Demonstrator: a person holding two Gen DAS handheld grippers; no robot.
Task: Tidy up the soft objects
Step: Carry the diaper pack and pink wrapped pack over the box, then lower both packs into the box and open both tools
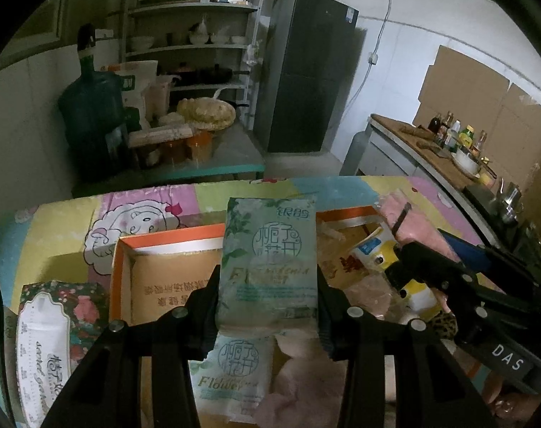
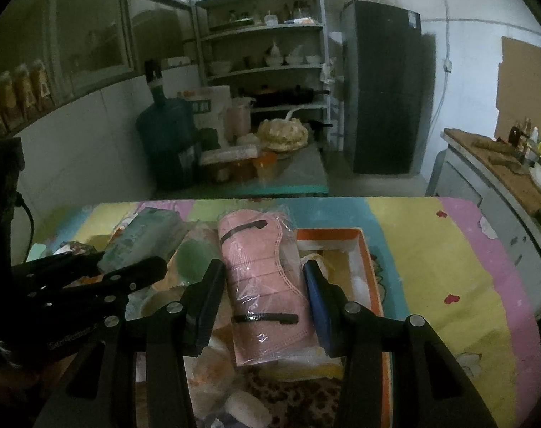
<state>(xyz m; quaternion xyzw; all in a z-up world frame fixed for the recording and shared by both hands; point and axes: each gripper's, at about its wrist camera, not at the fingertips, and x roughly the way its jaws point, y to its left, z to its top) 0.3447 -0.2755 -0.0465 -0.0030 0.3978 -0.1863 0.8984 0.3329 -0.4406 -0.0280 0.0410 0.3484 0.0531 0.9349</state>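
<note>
My left gripper (image 1: 268,281) is shut on a pale green tissue pack (image 1: 270,260) and holds it above an orange-rimmed cardboard box (image 1: 163,246). A second green tissue pack (image 1: 231,374) lies below it. My right gripper (image 2: 265,285) is shut on a pack of pink face masks (image 2: 263,285) in clear wrap, above another orange-rimmed box (image 2: 367,267) that holds several soft items. The right gripper also shows in the left wrist view (image 1: 427,278), and the left gripper in the right wrist view (image 2: 102,278).
A floral tissue box (image 1: 49,335) lies at the left on the patchwork tablecloth (image 2: 449,267). A yellow and white plush toy (image 1: 388,249) and leopard-print fabric (image 2: 299,399) lie in the box. Behind stand a water jug (image 1: 92,121), shelves (image 1: 199,35) and a fridge (image 1: 306,82).
</note>
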